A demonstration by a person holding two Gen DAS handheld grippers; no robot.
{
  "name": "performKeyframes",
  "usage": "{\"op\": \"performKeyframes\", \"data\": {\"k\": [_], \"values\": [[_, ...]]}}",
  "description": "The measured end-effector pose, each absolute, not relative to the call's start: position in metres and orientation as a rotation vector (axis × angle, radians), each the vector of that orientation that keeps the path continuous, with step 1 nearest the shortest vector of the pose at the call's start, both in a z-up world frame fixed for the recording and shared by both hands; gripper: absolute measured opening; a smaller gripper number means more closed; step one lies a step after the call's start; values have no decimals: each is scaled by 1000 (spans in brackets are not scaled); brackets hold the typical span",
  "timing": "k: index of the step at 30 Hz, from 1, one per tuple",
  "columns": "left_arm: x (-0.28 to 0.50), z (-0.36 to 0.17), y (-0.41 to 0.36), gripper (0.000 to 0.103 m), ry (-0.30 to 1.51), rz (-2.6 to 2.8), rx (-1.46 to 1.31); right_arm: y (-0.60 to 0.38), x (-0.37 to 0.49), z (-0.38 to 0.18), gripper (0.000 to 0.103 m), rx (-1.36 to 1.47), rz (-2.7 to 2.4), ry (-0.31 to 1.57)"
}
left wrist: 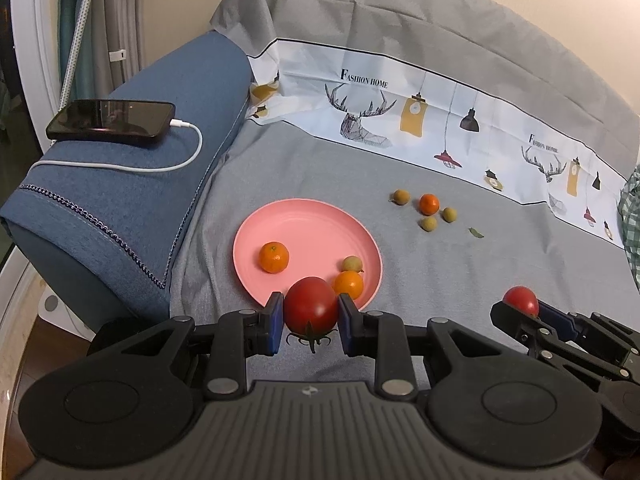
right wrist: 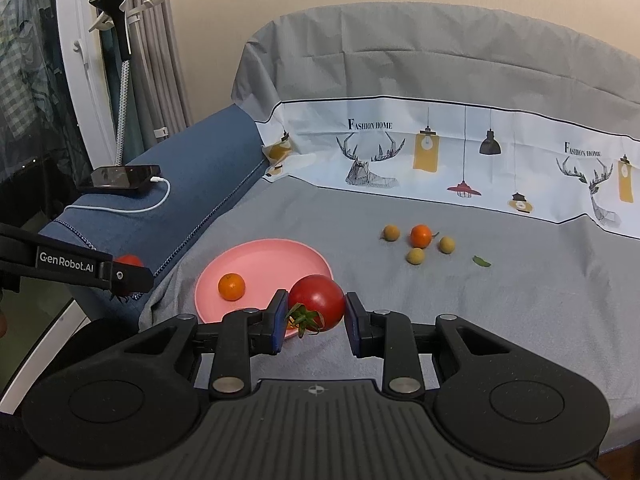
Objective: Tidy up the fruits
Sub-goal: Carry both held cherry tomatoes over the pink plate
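My left gripper (left wrist: 311, 311) is shut on a red tomato (left wrist: 311, 309), stem toward the camera, just in front of the pink plate (left wrist: 304, 224). On that plate lie two small oranges (left wrist: 273, 257) (left wrist: 349, 283) and one yellowish longan (left wrist: 352, 264). My right gripper (right wrist: 316, 307) is shut on a second red tomato (right wrist: 320, 300) with a green calyx, held above the plate's near rim (right wrist: 260, 252). The right gripper also shows in the left wrist view (left wrist: 524, 308), off to the right. Farther back on the grey cloth lie an orange (left wrist: 429, 204) and three longans (left wrist: 401, 197).
A blue sofa arm (left wrist: 160, 160) on the left carries a black phone (left wrist: 112, 120) with a white charging cable. A printed white cloth (left wrist: 440, 120) runs along the back. A small green leaf (left wrist: 476, 233) lies right of the loose fruit. Checked fabric (left wrist: 632, 216) sits at the far right.
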State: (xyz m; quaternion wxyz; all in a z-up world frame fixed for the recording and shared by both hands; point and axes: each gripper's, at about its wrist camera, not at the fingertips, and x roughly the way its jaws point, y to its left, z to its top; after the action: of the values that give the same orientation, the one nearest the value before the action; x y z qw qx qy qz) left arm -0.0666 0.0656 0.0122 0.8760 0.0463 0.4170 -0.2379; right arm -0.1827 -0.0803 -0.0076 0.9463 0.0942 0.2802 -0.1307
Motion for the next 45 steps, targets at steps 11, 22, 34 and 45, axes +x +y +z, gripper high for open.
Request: {"op": "performKeyframes", "data": {"k": [11, 22, 34, 45], "values": [[-50, 4, 66, 31, 893, -483, 84, -81, -170, -13, 31, 172, -258, 599], [-15, -10, 63, 31, 927, -452, 84, -84, -135, -25, 31, 146, -227, 636], [41, -40, 40, 31, 965, -426, 114, -90, -69, -56, 31, 97, -166, 699], [80, -79, 18, 31, 1013, -401, 166, -91, -23, -94, 31, 57, -126, 775]]}}
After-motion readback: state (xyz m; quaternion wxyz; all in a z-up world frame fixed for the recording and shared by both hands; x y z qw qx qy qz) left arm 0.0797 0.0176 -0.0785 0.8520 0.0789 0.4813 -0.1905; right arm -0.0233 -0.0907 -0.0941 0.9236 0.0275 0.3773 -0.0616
